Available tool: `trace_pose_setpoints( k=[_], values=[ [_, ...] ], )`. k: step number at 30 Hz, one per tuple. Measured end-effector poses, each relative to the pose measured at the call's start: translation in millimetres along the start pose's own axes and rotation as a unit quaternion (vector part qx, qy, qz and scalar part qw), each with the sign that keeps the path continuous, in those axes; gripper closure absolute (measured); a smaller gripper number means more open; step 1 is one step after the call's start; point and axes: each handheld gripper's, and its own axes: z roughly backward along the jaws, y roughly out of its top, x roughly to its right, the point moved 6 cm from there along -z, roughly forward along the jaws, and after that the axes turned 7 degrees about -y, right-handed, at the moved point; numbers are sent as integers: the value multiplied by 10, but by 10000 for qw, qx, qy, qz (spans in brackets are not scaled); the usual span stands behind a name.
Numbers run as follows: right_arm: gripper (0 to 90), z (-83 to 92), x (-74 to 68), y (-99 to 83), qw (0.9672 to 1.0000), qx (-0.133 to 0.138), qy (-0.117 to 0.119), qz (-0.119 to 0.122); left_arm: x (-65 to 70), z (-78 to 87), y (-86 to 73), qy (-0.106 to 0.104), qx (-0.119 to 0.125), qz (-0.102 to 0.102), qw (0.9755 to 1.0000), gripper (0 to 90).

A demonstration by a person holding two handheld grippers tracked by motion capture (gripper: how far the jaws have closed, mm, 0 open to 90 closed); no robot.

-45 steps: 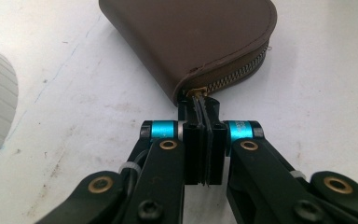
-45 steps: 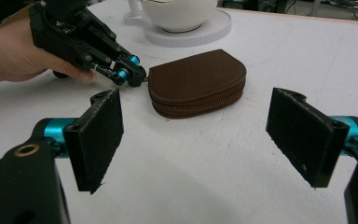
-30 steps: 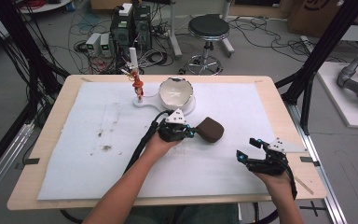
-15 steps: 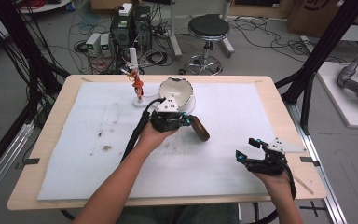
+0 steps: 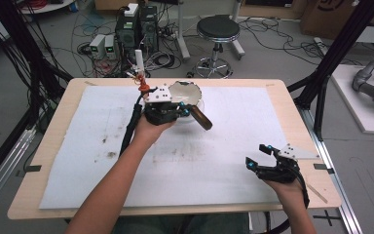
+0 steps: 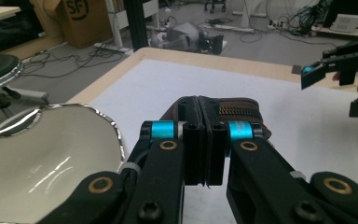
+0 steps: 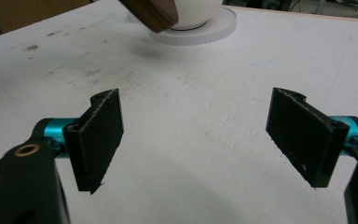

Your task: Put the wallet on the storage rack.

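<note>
A brown zippered pouch (image 5: 200, 118) hangs above the white mat, tilted, right beside a white bowl (image 5: 185, 92) with a silver rim. My left gripper (image 5: 177, 111) is shut on the pouch's edge. In the left gripper view its jaws (image 6: 206, 105) are pressed together on the pouch (image 6: 240, 112), with the bowl (image 6: 42, 149) just to the left. My right gripper (image 5: 259, 157) rests low at the table's near right, open with nothing between its fingers (image 7: 200, 135). From there the pouch (image 7: 149, 11) and the bowl (image 7: 196, 9) on its round base (image 7: 205, 30) lie farther off.
A white mat (image 5: 233, 136) covers most of the wooden table (image 5: 297, 117), with dark stains at its left (image 5: 109, 153). A small orange and white object (image 5: 141, 83) stands at the far edge next to the bowl. A stool (image 5: 218, 29) and cables are on the floor beyond.
My left gripper has risen with the pouch and carried it away from me, up to the bowl. The pouch is off the mat and tilted. My right gripper has stayed put.
</note>
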Motion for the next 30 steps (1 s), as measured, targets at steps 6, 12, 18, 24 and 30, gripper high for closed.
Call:
trace_pose_setpoints(
  k=[6,12,18,24,30],
  values=[
    [191,3,3,-4,10000,-15,-1,-27,-117,116,112,106,126,59,9998,884],
    [190,5,6,-5,10000,-11,0,-37,-226,211,257,187,183,39,9996,884],
    [191,7,0,-6,10000,-26,-12,-43,-369,280,341,209,295,134,9993,883],
    [191,1,18,-10,10000,-34,-33,-41,-511,316,342,267,293,239,9989,884],
    [191,-4,20,-16,10000,-54,-52,-38,-662,276,259,370,245,382,9983,884]
  ],
)
